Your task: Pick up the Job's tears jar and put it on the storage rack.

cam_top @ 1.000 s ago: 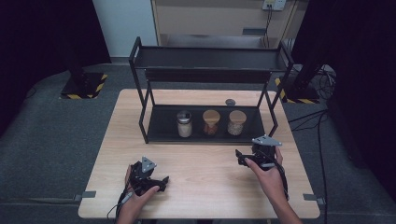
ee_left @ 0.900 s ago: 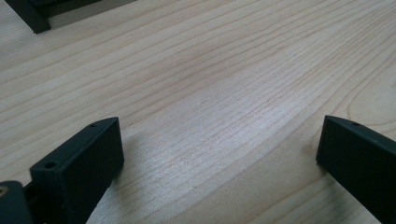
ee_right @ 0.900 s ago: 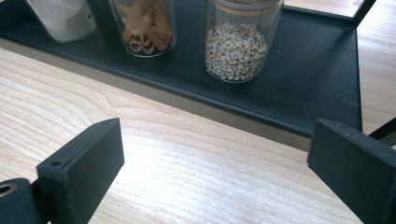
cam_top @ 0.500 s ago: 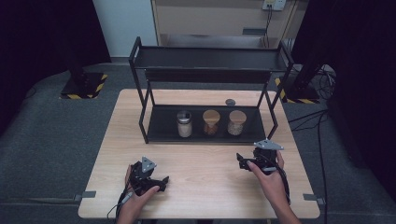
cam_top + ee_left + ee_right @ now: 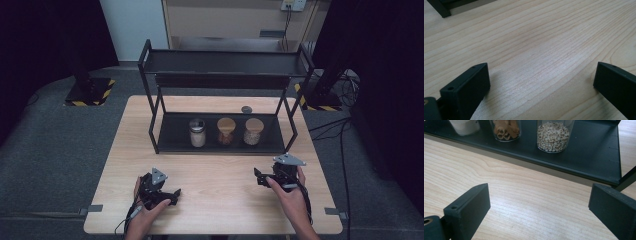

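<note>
Seen from the high view: left gripper (image 5: 172, 193) low at the near left of the wooden table (image 5: 220, 200), held in a hand, jaws spread and empty, pointing toward the table's middle. Right gripper (image 5: 259, 178) at the near right, likewise in a hand, jaws apart with nothing between them, aimed left and slightly toward the rack. Black two-tier rack (image 5: 160, 135) standing at the far half of the table, three jars in a row on its bottom shelf: white-filled jar (image 5: 197, 133) at left, wooden-lidded jar (image 5: 226, 131) in the middle, grain jar (image 5: 253, 131) at right. Grain jar nearest the right gripper, yet well apart from it, farther back on the table. Small dark round object (image 5: 246, 109) on the tabletop behind the rack.

From the left gripper view: jaws wide apart, bare wood grain between them, nothing gripped. Corner of the rack (image 5: 441, 10) at upper left, well ahead of the jaws.

From the right gripper view: jaws wide open over bare table (image 5: 529, 195), holding nothing. Rack shelf (image 5: 596, 157) across the top, just beyond the strip of wood ahead of the jaws. Grain jar (image 5: 553, 136) standing upright on that shelf, roughly centred between the jaws but apart from both; wooden-lidded jar (image 5: 505, 130), with tan rolled pieces inside, to its left; white-filled jar (image 5: 465, 126) at the far left edge.
</note>
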Demonstrator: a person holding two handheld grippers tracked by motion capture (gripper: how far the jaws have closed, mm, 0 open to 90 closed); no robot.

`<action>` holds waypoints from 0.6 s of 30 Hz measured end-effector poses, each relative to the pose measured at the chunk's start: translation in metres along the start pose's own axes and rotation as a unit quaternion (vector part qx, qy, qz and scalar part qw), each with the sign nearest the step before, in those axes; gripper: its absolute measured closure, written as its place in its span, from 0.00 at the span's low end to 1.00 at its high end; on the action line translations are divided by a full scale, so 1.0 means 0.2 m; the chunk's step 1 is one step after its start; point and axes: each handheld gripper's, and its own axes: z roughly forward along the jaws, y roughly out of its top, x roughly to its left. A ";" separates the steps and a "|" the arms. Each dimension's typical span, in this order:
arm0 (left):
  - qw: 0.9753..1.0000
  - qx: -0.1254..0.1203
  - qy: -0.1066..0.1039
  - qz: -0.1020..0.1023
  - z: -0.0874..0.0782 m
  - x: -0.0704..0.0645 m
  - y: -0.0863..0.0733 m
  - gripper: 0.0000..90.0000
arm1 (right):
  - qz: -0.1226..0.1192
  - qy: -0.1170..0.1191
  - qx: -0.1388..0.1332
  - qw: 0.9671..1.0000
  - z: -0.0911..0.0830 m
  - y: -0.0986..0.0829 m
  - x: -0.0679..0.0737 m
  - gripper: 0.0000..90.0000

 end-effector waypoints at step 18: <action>1.000 0.000 0.000 0.000 0.00 0.00 0.00 0.00 | 0.003 0.009 -0.003 1.000 -0.03 -0.06 0.02 0.04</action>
